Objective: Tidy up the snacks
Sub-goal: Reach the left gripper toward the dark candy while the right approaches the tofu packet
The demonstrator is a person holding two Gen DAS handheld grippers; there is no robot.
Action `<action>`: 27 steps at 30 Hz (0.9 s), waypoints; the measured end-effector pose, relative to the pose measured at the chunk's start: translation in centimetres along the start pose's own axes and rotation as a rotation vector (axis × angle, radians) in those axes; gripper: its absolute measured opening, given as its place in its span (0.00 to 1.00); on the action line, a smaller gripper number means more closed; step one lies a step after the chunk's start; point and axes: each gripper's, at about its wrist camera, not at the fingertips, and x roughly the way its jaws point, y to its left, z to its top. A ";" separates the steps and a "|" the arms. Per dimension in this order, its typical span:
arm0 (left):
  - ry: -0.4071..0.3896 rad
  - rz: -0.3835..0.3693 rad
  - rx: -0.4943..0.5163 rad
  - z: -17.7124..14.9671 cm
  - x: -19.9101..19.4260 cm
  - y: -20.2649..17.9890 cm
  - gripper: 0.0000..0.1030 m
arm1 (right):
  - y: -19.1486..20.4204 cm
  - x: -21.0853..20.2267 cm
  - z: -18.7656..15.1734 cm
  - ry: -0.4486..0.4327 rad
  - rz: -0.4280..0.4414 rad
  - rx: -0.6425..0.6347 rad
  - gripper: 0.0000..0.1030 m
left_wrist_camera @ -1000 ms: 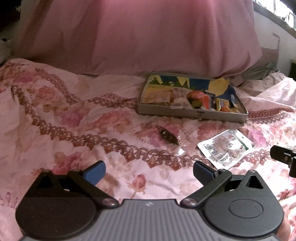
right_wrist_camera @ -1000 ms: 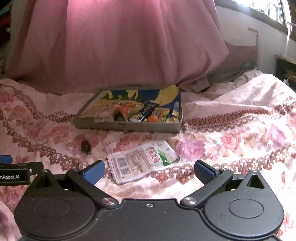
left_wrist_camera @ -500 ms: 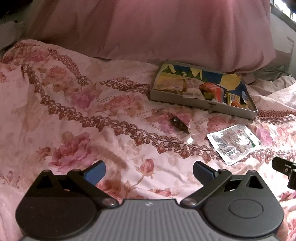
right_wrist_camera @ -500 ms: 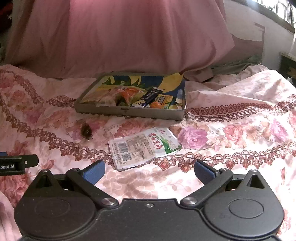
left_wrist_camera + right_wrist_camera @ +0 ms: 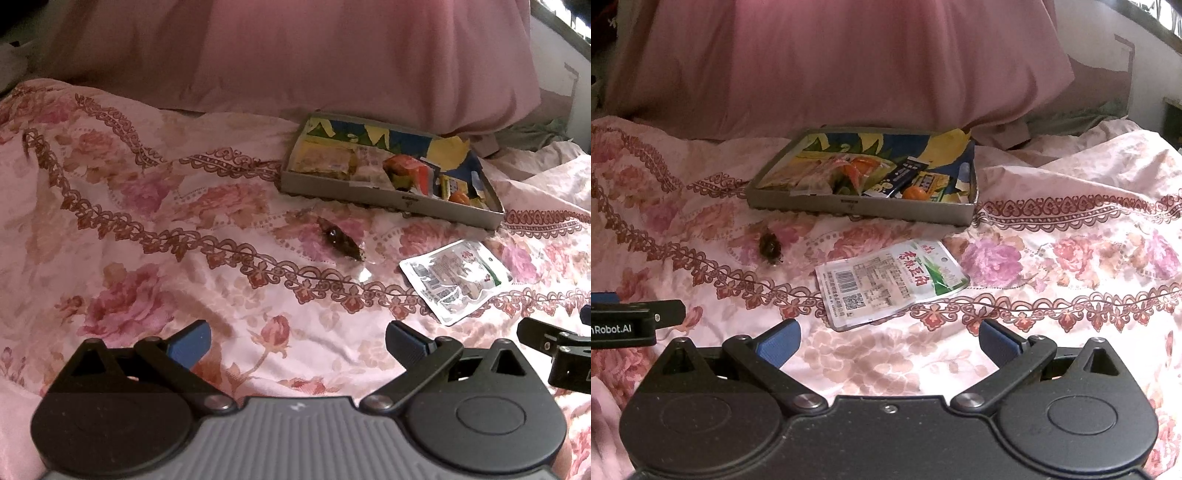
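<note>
A shallow grey cardboard box [image 5: 388, 195] [image 5: 857, 208] holding several snack packets lies on the floral bedspread. In front of it lies a small dark snack in clear wrap [image 5: 340, 240] [image 5: 770, 245]. A white and green snack packet [image 5: 456, 275] [image 5: 890, 282] lies flat nearer to me. My left gripper [image 5: 297, 341] is open and empty, well short of the dark snack. My right gripper [image 5: 888, 341] is open and empty, just short of the white packet's near edge. Each gripper's body shows at the edge of the other's view.
A pink floral bedspread [image 5: 147, 229] covers the whole surface, with folds at the left. A large pink pillow or duvet [image 5: 831, 62] rises behind the box. A wall and a window ledge [image 5: 1145, 22] stand at the far right.
Both views have tilted down and shifted, so the box and loose snacks sit a little lower and further right in the left view. Both grippers stay open.
</note>
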 end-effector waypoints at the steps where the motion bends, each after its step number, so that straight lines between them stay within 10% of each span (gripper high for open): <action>1: 0.000 -0.001 0.001 0.1 0.1 0.0 1.00 | -0.1 0.1 0.0 0.001 0.003 0.006 0.99; 27: 0.045 -0.002 0.059 3.5 4.2 -0.8 1.00 | -1.6 2.8 2.0 0.038 0.023 0.061 0.99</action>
